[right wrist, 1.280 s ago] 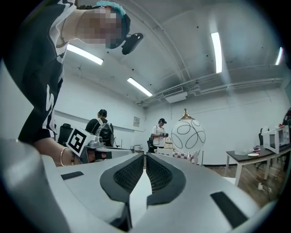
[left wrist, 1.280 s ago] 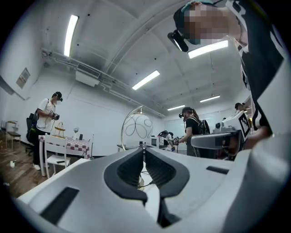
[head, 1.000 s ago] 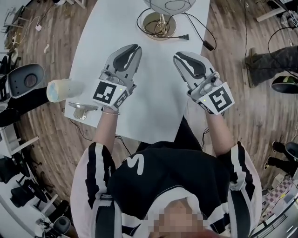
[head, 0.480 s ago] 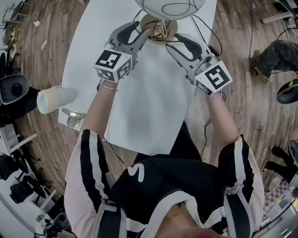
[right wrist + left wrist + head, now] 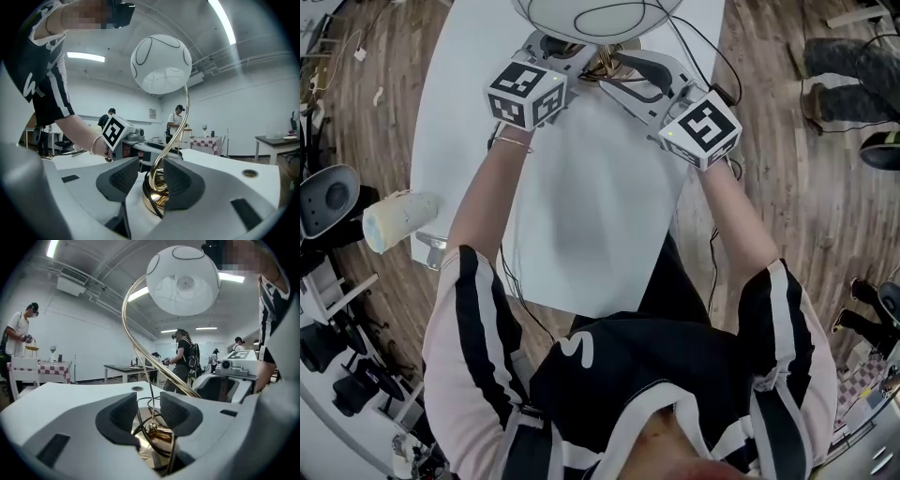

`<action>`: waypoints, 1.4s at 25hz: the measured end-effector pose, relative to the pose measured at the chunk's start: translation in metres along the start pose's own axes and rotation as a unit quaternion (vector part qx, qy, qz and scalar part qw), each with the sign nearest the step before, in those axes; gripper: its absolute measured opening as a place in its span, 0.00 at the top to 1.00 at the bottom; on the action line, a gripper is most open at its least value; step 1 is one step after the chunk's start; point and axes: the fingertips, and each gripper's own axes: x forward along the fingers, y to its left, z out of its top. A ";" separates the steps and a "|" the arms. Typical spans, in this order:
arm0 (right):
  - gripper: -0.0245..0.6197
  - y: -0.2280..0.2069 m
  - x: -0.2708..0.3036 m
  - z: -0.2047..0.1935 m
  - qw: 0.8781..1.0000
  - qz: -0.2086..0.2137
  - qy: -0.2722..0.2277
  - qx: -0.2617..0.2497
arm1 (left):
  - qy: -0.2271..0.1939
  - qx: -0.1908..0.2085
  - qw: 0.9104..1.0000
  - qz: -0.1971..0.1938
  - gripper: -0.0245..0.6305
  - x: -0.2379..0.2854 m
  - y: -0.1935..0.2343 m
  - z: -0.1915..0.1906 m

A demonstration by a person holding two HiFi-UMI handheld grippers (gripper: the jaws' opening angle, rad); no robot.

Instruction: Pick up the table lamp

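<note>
Between left gripper (image 5: 148, 405) fingers (image 5: 180, 413): lamp base (image 5: 146, 447), polished gold metal, mirror-glossy; stem (image 5: 167, 372) same finish. Above them, globe shade (image 5: 183, 280) smooth matt white. Pads (image 5: 119, 414) dark, ribbed, matt.

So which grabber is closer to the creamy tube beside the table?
Left. The left gripper sits at the table lamp's base, on the cream tube's side. The right gripper, jaws opening around that base, is farther across the table.
</note>
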 end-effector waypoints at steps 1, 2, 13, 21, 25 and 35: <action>0.72 -0.001 0.002 -0.002 1.000 0.007 0.003 0.004 | 0.001 0.001 1.000 -0.003 0.74 0.003 0.000 0.002; 0.72 -0.001 0.004 -0.005 1.000 0.014 0.008 0.008 | 0.001 0.002 1.000 -0.002 0.74 0.006 0.001 0.003; 0.72 0.003 0.024 -0.019 0.997 0.074 0.033 -0.019 | -0.029 0.015 0.999 -0.007 0.74 0.013 0.005 0.018; 0.88 -0.001 0.028 -0.018 0.996 0.073 0.028 -0.039 | -0.036 0.021 0.999 -0.013 0.75 0.015 0.002 0.022; 0.89 -0.002 0.027 -0.017 0.996 0.074 0.027 -0.037 | -0.054 0.026 0.998 -0.034 0.91 0.014 -0.008 0.023; 0.92 -0.002 0.026 -0.016 0.999 0.040 0.015 -0.012 | -0.065 -0.005 0.997 -0.036 0.93 0.008 -0.010 0.024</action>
